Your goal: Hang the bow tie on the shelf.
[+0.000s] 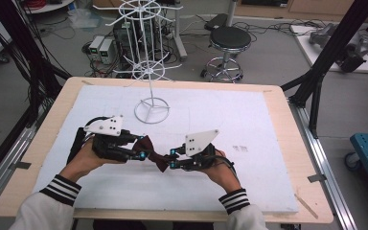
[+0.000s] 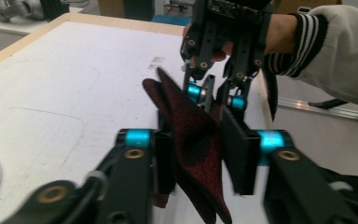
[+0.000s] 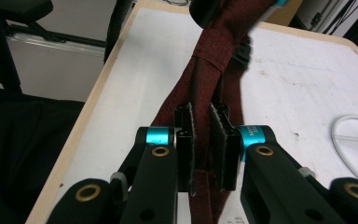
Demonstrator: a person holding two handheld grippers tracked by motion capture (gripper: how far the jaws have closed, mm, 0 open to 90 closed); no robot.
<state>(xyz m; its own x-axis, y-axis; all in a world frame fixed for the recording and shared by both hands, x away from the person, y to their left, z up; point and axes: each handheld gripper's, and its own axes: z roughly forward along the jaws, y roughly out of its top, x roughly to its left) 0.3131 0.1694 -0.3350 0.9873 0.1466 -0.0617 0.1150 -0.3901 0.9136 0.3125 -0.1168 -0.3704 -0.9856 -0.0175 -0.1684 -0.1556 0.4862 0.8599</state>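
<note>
My work surface is a wooden table [image 1: 277, 96] covered by a white sheet [image 1: 230, 120]. A white wire rack [image 1: 149, 72] stands on the sheet toward the far edge, its ring base [image 1: 152, 111] resting flat. Right of the base, a small grey mark [image 1: 240, 148].

The bow tie [image 2: 193, 140] between the fingers [image 2: 161, 161] is dark red cloth, soft and a bit rough, with a fine speckled weave and no shine. The fingers are matt black plastic with ridged pads, and they have shiny blue metal rings and brass-coloured screws. Under them the tabletop [image 1: 278, 98] is pale smooth wood, covered by a white matt sheet [image 1: 230, 120], and beyond the fingers stands a thin white wire rack [image 1: 149, 72].
</note>
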